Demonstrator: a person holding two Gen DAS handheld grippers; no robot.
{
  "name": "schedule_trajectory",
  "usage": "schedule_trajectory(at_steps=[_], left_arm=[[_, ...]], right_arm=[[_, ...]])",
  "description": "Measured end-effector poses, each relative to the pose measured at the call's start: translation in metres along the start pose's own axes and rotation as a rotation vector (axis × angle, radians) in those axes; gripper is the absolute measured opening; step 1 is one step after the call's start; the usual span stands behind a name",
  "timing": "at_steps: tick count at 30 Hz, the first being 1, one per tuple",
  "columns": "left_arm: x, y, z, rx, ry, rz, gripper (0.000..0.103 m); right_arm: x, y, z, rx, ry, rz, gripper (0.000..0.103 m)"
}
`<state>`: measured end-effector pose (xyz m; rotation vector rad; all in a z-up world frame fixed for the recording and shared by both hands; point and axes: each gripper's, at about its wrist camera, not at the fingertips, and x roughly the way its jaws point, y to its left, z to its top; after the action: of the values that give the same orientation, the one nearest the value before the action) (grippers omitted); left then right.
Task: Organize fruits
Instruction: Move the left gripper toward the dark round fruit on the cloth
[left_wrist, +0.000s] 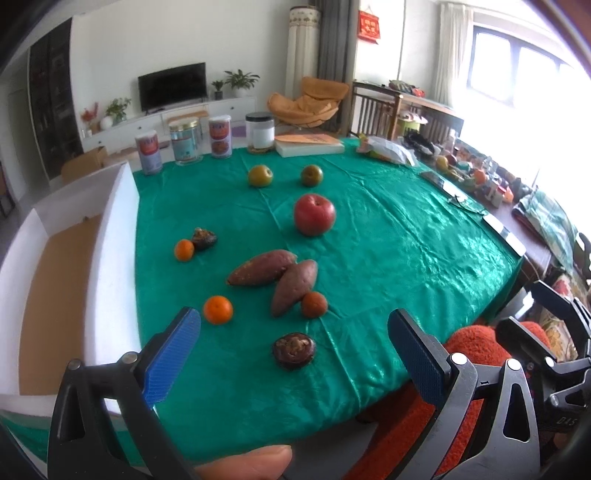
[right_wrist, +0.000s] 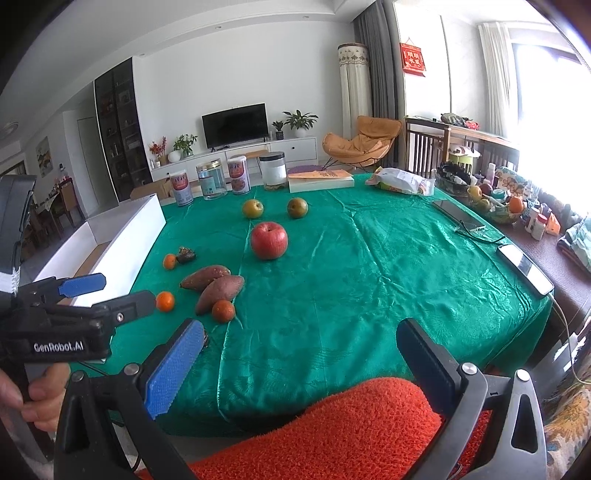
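My left gripper (left_wrist: 293, 328) gapes wide, empty, over the green tablecloth's (left_wrist: 388, 240) near edge. Left: white foam box (left_wrist: 114, 236). Then small orange mandarins (left_wrist: 218, 309), two reddish sweet potatoes (left_wrist: 261, 272), round red apple (left_wrist: 314, 214). Right gripper (right_wrist: 301, 334) equally wide, empty.

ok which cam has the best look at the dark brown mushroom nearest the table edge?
Left wrist view: the dark brown mushroom lies whole and unobstructed on the green tablecloth, between the open left tool's fingers. In the right wrist view only a sliver shows behind the right tool's blue left finger pad.
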<state>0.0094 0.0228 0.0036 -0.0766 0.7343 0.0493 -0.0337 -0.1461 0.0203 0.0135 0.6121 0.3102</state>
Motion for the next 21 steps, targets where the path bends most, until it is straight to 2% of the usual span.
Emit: schedule_trajectory(at_steps=[2,6,8,10,15,21], left_arm=[[-0.001,0.019,0.006,-0.019,-0.001,0.002,0.102],[0.008,0.039,0.000,0.004,0.065,-0.015,0.102],[0.016,0.035,-0.009,0.024,0.105,-0.020,0.102],[0.026,0.028,-0.020,0.032,0.152,-0.056,0.102],[0.070,0.014,-0.039,0.018,0.272,-0.099,0.102],[0.119,0.006,-0.049,-0.009,0.319,-0.008,0.102]], right_arm=[[-0.002,-0.001,-0.001,0.001,-0.004,0.016,0.103],[0.004,0.003,-0.005,-0.010,0.020,0.036,0.103],[0.006,0.006,-0.006,-0.018,0.025,0.041,0.103],[0.007,0.008,-0.006,-0.028,0.024,0.045,0.103],[0.007,0.010,-0.008,-0.036,0.032,0.042,0.103],[0.008,0.007,-0.010,-0.018,0.042,0.037,0.103]])
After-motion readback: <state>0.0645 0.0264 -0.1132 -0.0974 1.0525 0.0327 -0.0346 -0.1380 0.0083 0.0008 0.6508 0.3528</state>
